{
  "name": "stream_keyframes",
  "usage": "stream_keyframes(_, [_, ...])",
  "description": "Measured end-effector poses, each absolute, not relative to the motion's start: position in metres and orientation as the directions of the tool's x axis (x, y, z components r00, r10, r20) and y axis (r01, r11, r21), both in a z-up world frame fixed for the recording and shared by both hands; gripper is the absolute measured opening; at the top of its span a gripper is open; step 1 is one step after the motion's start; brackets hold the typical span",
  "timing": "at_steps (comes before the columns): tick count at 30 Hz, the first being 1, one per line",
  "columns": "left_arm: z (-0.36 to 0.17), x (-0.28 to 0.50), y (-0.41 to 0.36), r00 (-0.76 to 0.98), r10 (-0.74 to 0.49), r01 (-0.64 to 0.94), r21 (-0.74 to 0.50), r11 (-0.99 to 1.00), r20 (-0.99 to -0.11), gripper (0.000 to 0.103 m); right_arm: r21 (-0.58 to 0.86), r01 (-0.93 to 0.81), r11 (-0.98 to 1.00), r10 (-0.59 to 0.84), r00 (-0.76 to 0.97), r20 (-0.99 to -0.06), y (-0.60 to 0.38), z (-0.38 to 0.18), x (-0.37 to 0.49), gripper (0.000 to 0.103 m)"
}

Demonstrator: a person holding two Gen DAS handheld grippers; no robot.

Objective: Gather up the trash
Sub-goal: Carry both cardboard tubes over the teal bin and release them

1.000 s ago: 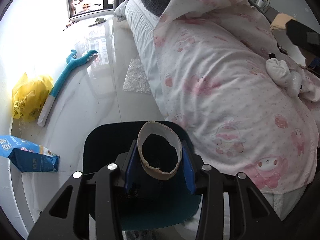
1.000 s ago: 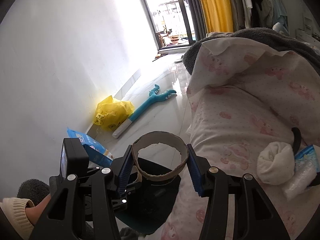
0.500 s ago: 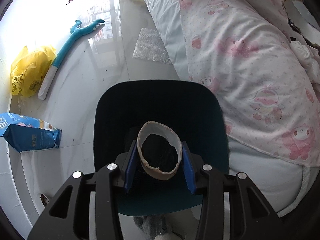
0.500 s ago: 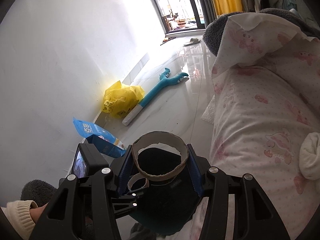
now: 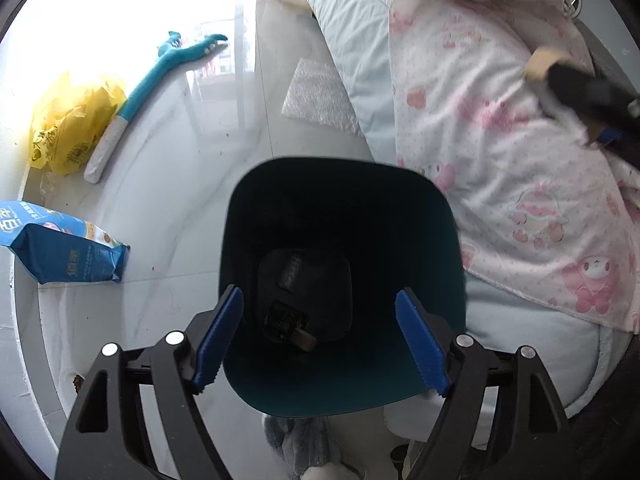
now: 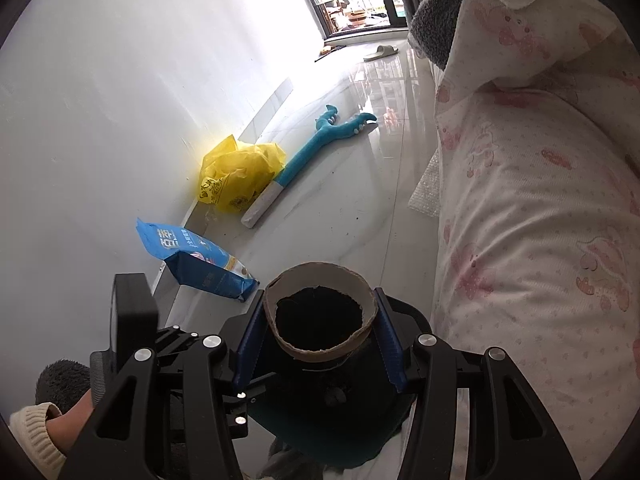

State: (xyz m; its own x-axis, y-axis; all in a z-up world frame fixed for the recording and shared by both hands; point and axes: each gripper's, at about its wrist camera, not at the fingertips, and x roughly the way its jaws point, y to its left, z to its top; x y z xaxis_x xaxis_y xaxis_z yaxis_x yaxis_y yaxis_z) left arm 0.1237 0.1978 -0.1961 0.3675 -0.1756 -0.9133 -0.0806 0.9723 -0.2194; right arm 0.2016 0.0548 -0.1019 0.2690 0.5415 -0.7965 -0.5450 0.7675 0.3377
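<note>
Left gripper: our left gripper (image 5: pixel 320 344) hangs over the teal bin (image 5: pixel 440 216) with its blue pads spread wide. The jaws have just been opening, and nothing sits between them now.

Dropped piece: we make out something small and brownish at the bin's dark bottom (image 5: pixel 296 328), likely the cardboard we let go (too dim to be sure).

Right gripper: our right gripper (image 6: pixel 318 336) is part closed, its pads pressing both sides of a cardboard ring (image 6: pixel 320 316), held above the bin's mouth.

Where the ring is: in the right jaws, just over the bin, beside the bed with the pink-print quilt (image 6: pixel 540 208).

How the ring handles: we judge it light, thin and easily crushed, with a ragged torn edge. Gripping across the outer wall, as now, suits it; a hard squeeze would flatten it (no harm for trash).

Other trash on the floor: a yellow plastic bag (image 6: pixel 236 176), soft and crinkly, best pinched at a loose fold; a blue packet (image 6: pixel 200 264), stiff film, likely slippery, best taken at its crimped top; a sheet of bubble wrap (image 5: pixel 320 100) against the bed, weightless and limp.

Count: we see one bin, one ring in hand, one yellow bag, one blue packet, one bubble-wrap sheet, one teal long-handled claw toy (image 6: pixel 316 144) (perhaps not trash) and one slipper (image 6: pixel 380 52) by the window.
</note>
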Motion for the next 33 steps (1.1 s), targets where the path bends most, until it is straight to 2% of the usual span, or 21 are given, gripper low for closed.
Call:
stream_keyframes(9, [-0.156,0.109,0.212,0.512,-0.145,-0.073,-0.211,0.975,-0.846,0.084,0.359,-0.478,0.802,0.501,0.211,-0.839,0.056,-0.135,0.209,0.052])
stream_keyframes(18, [-0.113,0.102,0.212,0.630,-0.121,-0.040,-0.188,0.981,-0.767,0.084,0.326,-0.491,0.808,0.454,0.167,-0.875,0.063,-0.157,0.200,0.052])
stream_keyframes(23, [-0.092,0.095,0.204,0.703,-0.084,-0.012,-0.130,0.991,-0.706,0.087,0.315,-0.500,0.807,0.434,0.140,-0.890,0.067,-0.168,0.196,0.052])
stream_keyframes(33, [-0.065,0.092,0.199,0.794,-0.081,-0.005,-0.140,0.990,-0.602,0.088,0.253,-0.535,0.806,0.350,0.085,-0.933,0.078,-0.198,0.190,0.053])
